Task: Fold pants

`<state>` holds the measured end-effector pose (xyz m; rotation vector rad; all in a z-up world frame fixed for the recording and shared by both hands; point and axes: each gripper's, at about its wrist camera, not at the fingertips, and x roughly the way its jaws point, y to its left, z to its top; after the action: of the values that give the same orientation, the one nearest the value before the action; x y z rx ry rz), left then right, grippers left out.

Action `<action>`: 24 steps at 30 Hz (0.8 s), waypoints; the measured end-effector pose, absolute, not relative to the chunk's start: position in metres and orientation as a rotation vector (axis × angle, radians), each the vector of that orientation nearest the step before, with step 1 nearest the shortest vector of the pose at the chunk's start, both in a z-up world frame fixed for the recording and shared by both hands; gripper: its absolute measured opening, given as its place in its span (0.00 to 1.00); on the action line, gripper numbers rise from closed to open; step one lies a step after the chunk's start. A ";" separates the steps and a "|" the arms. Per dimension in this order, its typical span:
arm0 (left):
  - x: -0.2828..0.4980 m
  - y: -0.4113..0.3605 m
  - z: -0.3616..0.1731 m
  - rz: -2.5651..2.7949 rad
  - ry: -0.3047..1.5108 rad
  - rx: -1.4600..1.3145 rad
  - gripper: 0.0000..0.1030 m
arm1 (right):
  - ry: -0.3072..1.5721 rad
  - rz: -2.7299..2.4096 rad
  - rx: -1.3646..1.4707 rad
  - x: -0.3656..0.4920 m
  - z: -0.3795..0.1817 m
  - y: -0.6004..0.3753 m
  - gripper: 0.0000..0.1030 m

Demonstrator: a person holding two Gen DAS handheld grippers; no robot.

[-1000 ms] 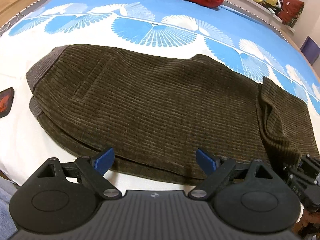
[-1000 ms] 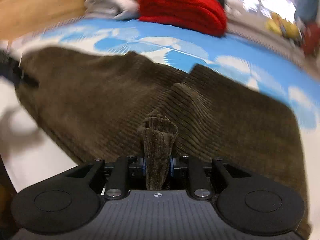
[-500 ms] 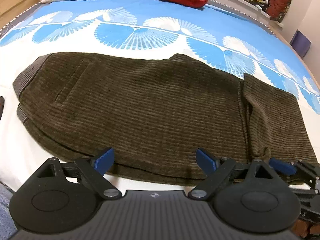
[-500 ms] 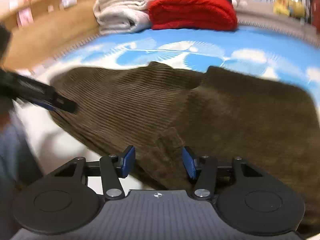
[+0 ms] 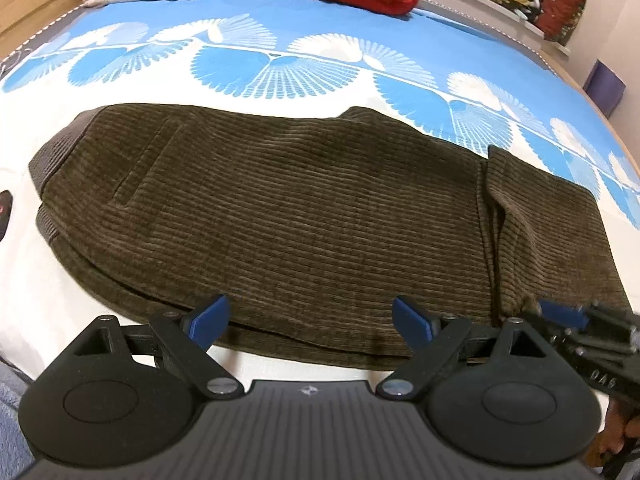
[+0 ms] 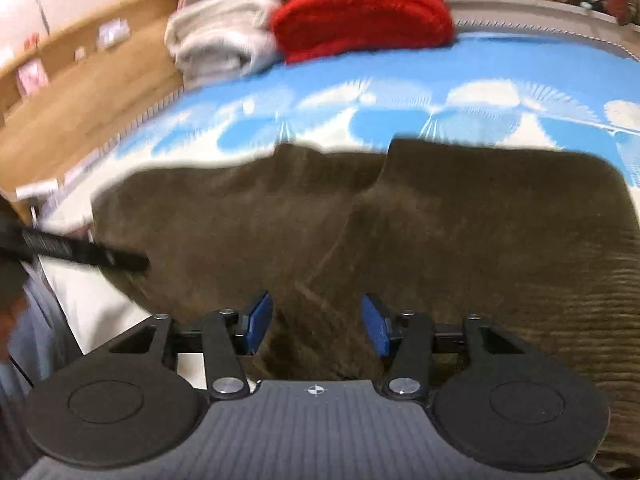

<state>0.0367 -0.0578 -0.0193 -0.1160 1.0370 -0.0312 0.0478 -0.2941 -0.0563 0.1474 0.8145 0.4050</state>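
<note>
While your left gripper [image 5: 310, 318] hangs wide open and your right gripper [image 6: 316, 324] is closing around a soft ridge, the thick, floppy corduroy pants [image 5: 280, 208] fill mid-frame on the bed [image 5: 280, 64], so pinch that doubled near hem.

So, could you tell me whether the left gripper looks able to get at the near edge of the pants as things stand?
Probably yes. The left gripper is wide open just above the near edge of the pants, with nothing between them. The right gripper works further along that edge, off to the side.
</note>
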 end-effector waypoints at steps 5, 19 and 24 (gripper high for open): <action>0.033 -0.053 -0.020 -0.028 1.034 -0.132 0.89 | 0.819 0.436 0.118 0.036 -0.051 -0.290 0.18; 0.031 -0.038 -0.022 -0.022 1.035 -0.158 0.89 | 0.745 0.501 0.187 0.027 -0.032 -0.297 0.44; 0.032 -0.032 -0.023 -0.011 1.039 -0.167 0.89 | 0.664 0.283 0.257 0.047 -0.030 -0.315 0.46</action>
<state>0.0325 -0.0317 -0.0232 -0.1669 1.0391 -0.0115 0.0466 -0.3145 -0.0299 0.2572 0.6642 0.2831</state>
